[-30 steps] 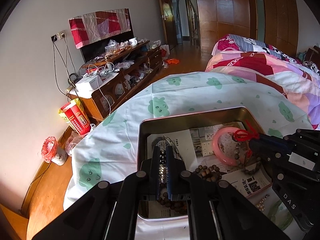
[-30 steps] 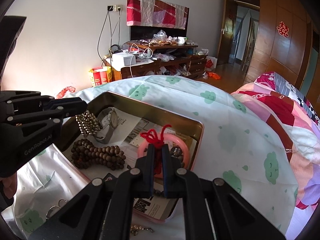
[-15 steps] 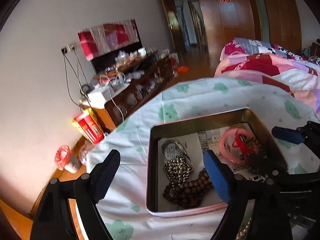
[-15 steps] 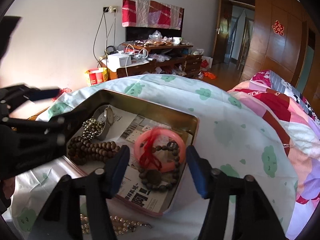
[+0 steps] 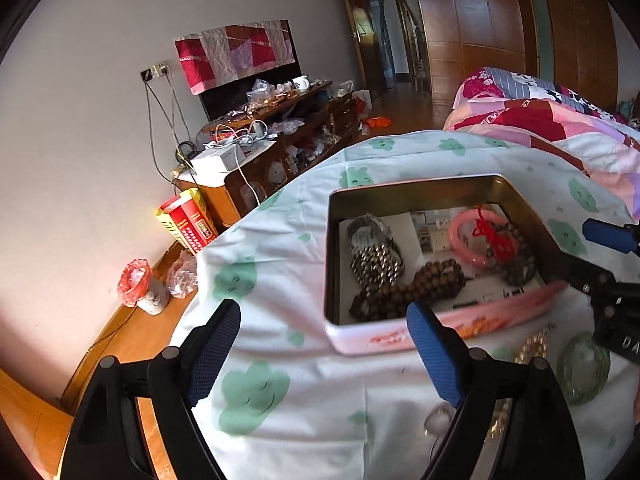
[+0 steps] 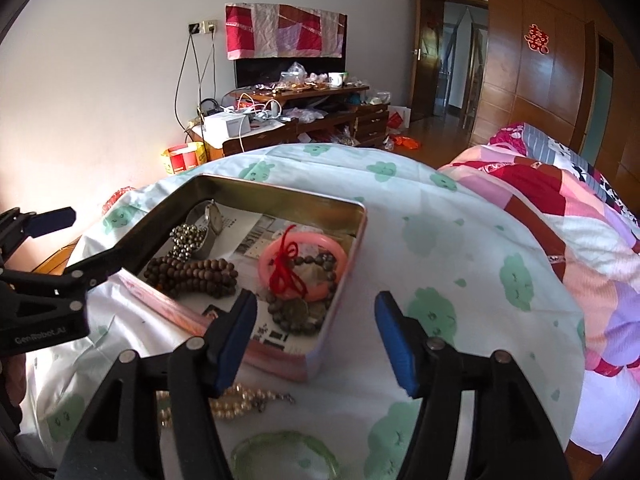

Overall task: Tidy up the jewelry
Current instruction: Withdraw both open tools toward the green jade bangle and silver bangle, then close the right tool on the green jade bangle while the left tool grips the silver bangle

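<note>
A pink metal tin (image 5: pixel 440 330) (image 6: pixel 362 216) sits on the cloud-print sheet. Inside lie a watch (image 5: pixel 368 232) (image 6: pixel 212 220), a silver bead bracelet (image 5: pixel 376 266) (image 6: pixel 186 240), brown wooden beads (image 5: pixel 416 286) (image 6: pixel 192 274), a pink bangle with red cord (image 5: pixel 476 236) (image 6: pixel 304 260) and a dark bead bracelet (image 6: pixel 298 312). Outside the tin lie a pearl strand (image 6: pixel 240 400) (image 5: pixel 532 346) and a green bangle (image 6: pixel 284 456) (image 5: pixel 584 368). My left gripper (image 5: pixel 324 354) is open and empty, in front of the tin's left corner. My right gripper (image 6: pixel 316 338) is open and empty, at the tin's near right corner.
The sheet covers a bed with a patchwork quilt (image 6: pixel 560 208) to the right. A cluttered wooden TV cabinet (image 5: pixel 276 148) stands along the wall. A red carton (image 5: pixel 184 224) and a small bin (image 5: pixel 140 288) stand on the wooden floor to the left.
Both grippers opened, left their jewelry in the tin, and pulled back toward me. The silver beads and the pink bangle with red cord now lie in the tin.
</note>
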Tool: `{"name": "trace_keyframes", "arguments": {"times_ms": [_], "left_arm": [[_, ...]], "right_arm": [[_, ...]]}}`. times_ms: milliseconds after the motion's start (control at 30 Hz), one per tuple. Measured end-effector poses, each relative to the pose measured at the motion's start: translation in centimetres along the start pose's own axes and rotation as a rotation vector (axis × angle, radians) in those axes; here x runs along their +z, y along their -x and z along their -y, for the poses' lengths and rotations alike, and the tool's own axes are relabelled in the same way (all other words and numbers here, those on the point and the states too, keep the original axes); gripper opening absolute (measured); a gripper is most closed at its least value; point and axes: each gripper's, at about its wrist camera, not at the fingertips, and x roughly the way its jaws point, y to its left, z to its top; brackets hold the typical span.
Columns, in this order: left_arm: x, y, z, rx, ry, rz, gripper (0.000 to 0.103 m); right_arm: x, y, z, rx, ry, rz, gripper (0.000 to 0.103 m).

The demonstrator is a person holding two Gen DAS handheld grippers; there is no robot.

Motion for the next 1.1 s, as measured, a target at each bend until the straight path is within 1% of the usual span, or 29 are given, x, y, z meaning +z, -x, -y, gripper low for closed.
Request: {"name": "trace_keyframes", "arguments": {"times_ms": [167, 300, 433, 600, 800, 967, 1000, 1067, 1100], "left_arm": [[-1.9, 1.3, 0.0, 0.011, 0.008, -0.016, 0.085], [-4.0, 2.4, 0.5, -0.008, 0.001, -0.043, 0.085], [-5.3, 2.8, 1.6, -0.025, -0.023, -0.054, 0.085], [-6.1, 2.3, 2.8, -0.022, -0.049, -0.078, 0.085], [-6.9, 2.2, 3.7, -0.027, -0.068, -0.082, 0.085], [-7.4, 1.8, 3.5, -0.040, -0.062, -0.098, 0.085], [-7.4, 1.7, 3.6, -0.042, -0.065, -0.101, 0.085], [-7.6, 1.6, 3.8, -0.042, -0.073, -0.105, 0.083], [-7.7, 1.6, 3.9, -0.046, -0.077, -0.108, 0.081]], "right_arm": [[-1.4, 1.0, 0.4, -0.015, -0.021, -0.010, 0.066], [-3.1, 1.7, 0.3, -0.014, -0.033, -0.031, 0.066], [-4.6, 2.4, 0.1, -0.010, -0.033, -0.050, 0.066], [-6.0, 2.8, 0.0, -0.014, -0.037, -0.065, 0.066], [-7.0, 2.7, 0.1, -0.038, -0.034, -0.083, 0.066], [-7.5, 2.2, 0.2, -0.056, -0.025, -0.107, 0.066], [-7.5, 2.1, 0.2, -0.056, -0.025, -0.112, 0.063], [-7.6, 1.9, 0.3, -0.055, -0.026, -0.119, 0.050], [-7.7, 1.7, 0.3, -0.053, -0.023, -0.131, 0.040]]}}
